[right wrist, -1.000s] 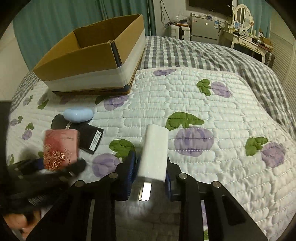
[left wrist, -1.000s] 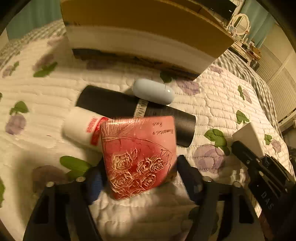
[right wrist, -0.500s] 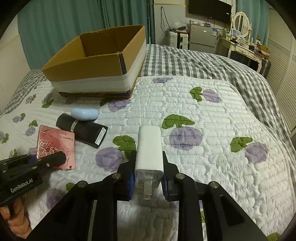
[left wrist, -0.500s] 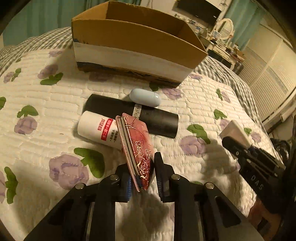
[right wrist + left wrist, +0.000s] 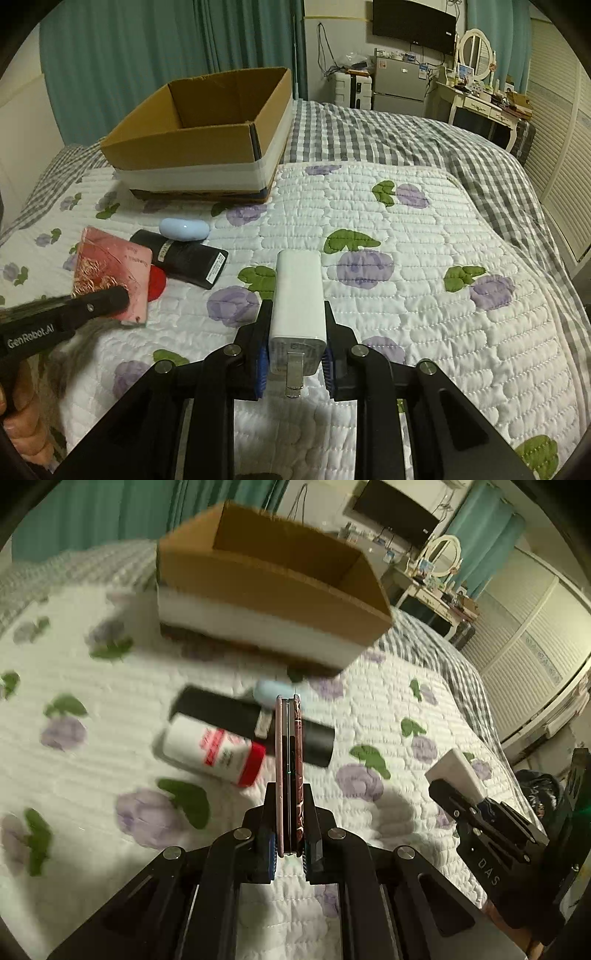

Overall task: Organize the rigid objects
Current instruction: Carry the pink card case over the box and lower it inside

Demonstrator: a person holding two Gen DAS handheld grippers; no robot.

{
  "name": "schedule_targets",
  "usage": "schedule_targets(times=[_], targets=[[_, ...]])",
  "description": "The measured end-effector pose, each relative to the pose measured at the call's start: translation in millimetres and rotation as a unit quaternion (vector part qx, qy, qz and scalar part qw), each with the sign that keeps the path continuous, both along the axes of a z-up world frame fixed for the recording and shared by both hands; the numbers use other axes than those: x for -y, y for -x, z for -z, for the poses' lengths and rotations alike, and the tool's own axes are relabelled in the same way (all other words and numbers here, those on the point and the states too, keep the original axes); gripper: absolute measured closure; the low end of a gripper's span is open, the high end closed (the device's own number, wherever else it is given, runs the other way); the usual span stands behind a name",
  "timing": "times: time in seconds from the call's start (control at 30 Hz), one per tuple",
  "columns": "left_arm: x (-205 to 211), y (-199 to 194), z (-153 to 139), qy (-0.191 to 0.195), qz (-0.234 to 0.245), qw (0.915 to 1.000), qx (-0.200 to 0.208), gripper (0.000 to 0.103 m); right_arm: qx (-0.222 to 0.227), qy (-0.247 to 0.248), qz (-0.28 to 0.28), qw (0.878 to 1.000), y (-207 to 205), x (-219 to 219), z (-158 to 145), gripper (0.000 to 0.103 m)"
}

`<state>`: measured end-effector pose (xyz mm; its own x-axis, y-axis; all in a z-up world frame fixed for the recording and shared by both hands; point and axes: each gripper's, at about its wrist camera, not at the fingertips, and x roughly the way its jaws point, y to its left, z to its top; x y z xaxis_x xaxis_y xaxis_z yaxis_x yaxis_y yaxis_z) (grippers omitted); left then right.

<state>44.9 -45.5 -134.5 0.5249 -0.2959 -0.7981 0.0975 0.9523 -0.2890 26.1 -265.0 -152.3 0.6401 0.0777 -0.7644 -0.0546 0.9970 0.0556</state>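
My left gripper (image 5: pixel 289 814) is shut on a flat red rose-patterned case (image 5: pixel 289 760), held edge-on above the quilt; it also shows in the right wrist view (image 5: pixel 110 273). My right gripper (image 5: pixel 295 332) is shut on a white plug charger (image 5: pixel 298 295), lifted above the quilt; the charger shows at the right of the left wrist view (image 5: pixel 456 771). An open cardboard box (image 5: pixel 207 140) stands at the back left of the bed. In front of it lie a pale blue oval case (image 5: pixel 184 229), a black tube (image 5: pixel 188 258) and a white bottle with a red cap (image 5: pixel 212 751).
The white quilt with purple flowers (image 5: pixel 406 277) covers the bed, over a grey checked sheet (image 5: pixel 406 136). Teal curtains, a TV, a small fridge and a dressing table stand behind the bed. Shuttered doors line the right side.
Both grippers have risen with their objects. The red case has turned from flat-on to edge-on in the left gripper, and the view now points toward the box.
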Motion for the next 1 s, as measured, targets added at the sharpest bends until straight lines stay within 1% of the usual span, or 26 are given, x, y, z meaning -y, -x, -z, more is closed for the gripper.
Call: schedule_targets(times=[0.17, 0.33, 0.43, 0.63, 0.83, 1.0], targets=[[-7.8, 6.0, -28.8, -0.008, -0.01, 0.999, 0.044, 0.093, 0.019, 0.0, -0.006, 1.0, 8.2, -5.2, -19.0, 0.081], [-18.1, 10.5, -61.2, -0.016, -0.016, 0.9957, 0.09, 0.093, 0.051, -0.003, -0.014, 0.999, 13.0, -11.7, -50.5, 0.081], [-25.1, 13.3, -78.8, -0.021, -0.017, 0.9931, 0.114, 0.093, 0.078, -0.002, -0.02, 0.997, 14.3, -17.5, -75.5, 0.081], [-34.9, 19.0, -118.6, -0.032, -0.007, 0.9847, 0.171, 0.093, 0.124, -0.019, -0.03, 0.992, 13.7, -25.8, -118.9, 0.081], [-36.6, 21.7, -157.9, -0.046, -0.001, 0.9715, 0.233, 0.093, 0.171, -0.019, -0.039, 0.984, 7.9, -33.2, -159.5, 0.081], [-35.6, 10.4, -181.2, -0.049, 0.004, 0.9624, 0.267, 0.093, 0.208, -0.016, -0.05, 0.977, -2.7, -39.3, -188.9, 0.081]])
